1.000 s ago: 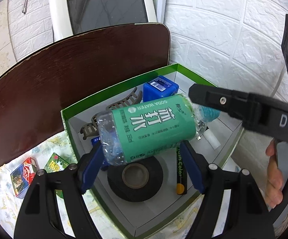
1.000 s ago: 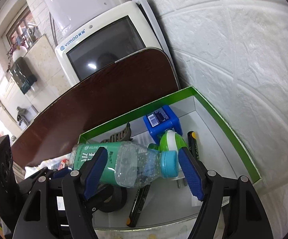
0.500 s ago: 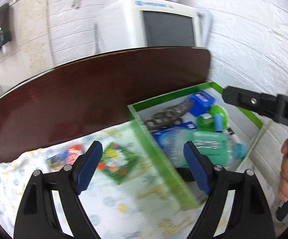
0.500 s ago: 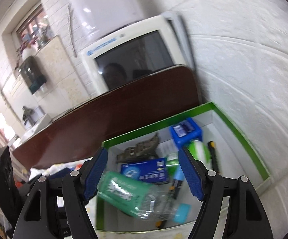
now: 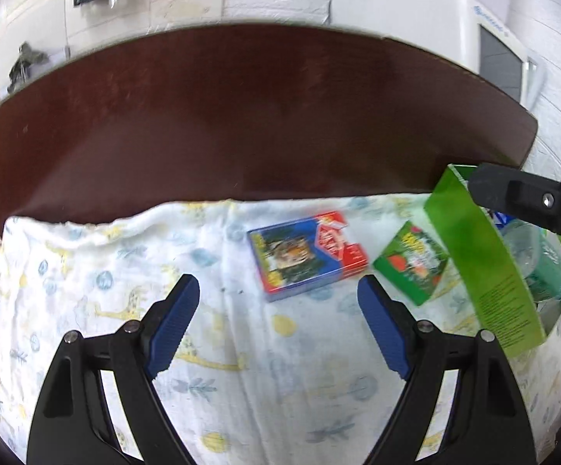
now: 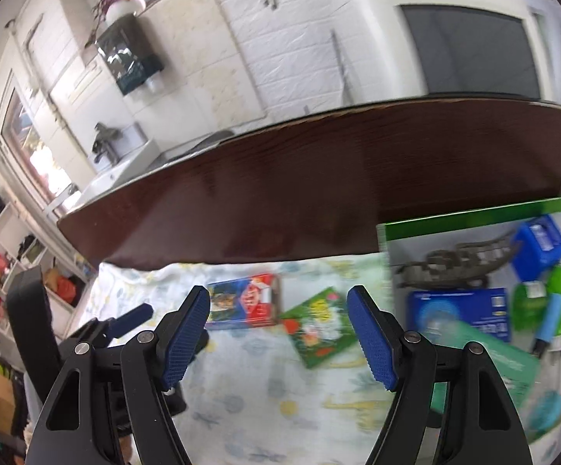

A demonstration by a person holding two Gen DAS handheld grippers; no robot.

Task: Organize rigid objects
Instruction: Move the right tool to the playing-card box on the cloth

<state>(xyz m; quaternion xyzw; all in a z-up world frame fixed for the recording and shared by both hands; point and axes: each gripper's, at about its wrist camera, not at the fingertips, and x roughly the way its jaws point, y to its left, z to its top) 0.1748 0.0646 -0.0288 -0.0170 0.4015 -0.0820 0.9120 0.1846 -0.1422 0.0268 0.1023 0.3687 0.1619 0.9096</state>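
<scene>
A red-and-blue card box (image 5: 307, 255) (image 6: 245, 302) and a small green pack (image 5: 412, 261) (image 6: 319, 329) lie on the patterned cloth. To their right stands the green-rimmed box (image 5: 482, 263) (image 6: 474, 213), where the green-labelled soda water bottle (image 6: 493, 352) (image 5: 544, 259) lies on its side. My left gripper (image 5: 278, 325) is open over the cloth, short of the card box, with nothing between its pads. My right gripper (image 6: 279, 339) is open too, above the cloth just short of the two packs, and holds nothing.
The box also holds a blue box (image 6: 540, 248), a grey hair clip (image 6: 458, 263), a blue packet (image 6: 458, 310) and a green round item (image 6: 544, 298). A dark wooden tabletop (image 5: 241, 116) lies beyond the cloth, and a white machine (image 6: 455, 38) stands at the wall.
The bottle, held over the box a second ago, now lies inside it. Both grippers have swung left, away from the box and over the cloth, empty.
</scene>
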